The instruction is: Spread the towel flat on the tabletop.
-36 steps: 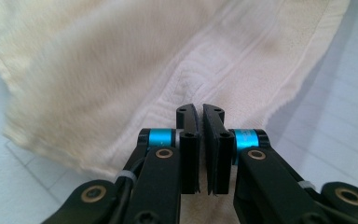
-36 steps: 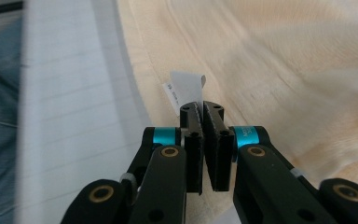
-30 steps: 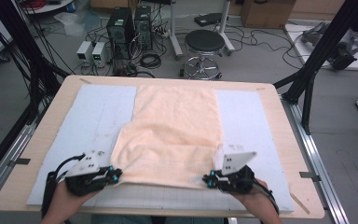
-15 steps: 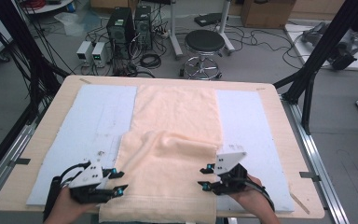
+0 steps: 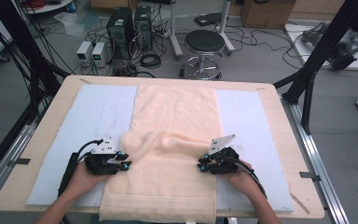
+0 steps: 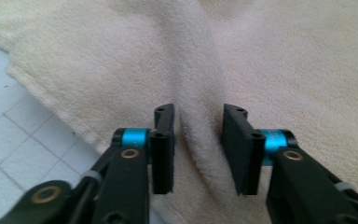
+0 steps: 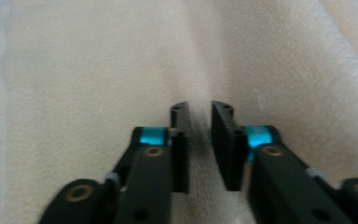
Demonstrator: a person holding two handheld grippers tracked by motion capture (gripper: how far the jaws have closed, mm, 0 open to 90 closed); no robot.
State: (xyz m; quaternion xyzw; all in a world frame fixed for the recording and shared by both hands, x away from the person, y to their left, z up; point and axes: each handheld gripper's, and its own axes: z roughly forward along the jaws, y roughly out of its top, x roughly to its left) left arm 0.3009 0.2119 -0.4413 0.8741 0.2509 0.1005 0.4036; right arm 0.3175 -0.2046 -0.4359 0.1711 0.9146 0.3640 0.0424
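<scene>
A peach towel [image 5: 177,112] lies lengthwise down the middle of a pale blue mat [image 5: 101,108], and its near end hangs over the table's front edge. A low ridge crosses it about halfway. My left gripper [image 5: 124,164] sits at the towel's left edge and points inward. In the left gripper view its jaws [image 6: 198,112] pinch a thick raised fold of towel [image 6: 200,140]. My right gripper [image 5: 199,165] is at the towel's right edge. Its jaws [image 7: 199,108] stand closer together, on a thin fold of towel [image 7: 121,70].
The mat covers most of a wooden table [image 5: 279,121], with metal rails along both sides. On the floor beyond the far edge stand a black stool [image 5: 205,44], computer cases [image 5: 126,23] and loose cables. Dark frame posts rise at the far left and right.
The bunched near part of the towel has spread out toward the front edge and over it. Both grippers have moved from the front corners a little farther up the towel's sides.
</scene>
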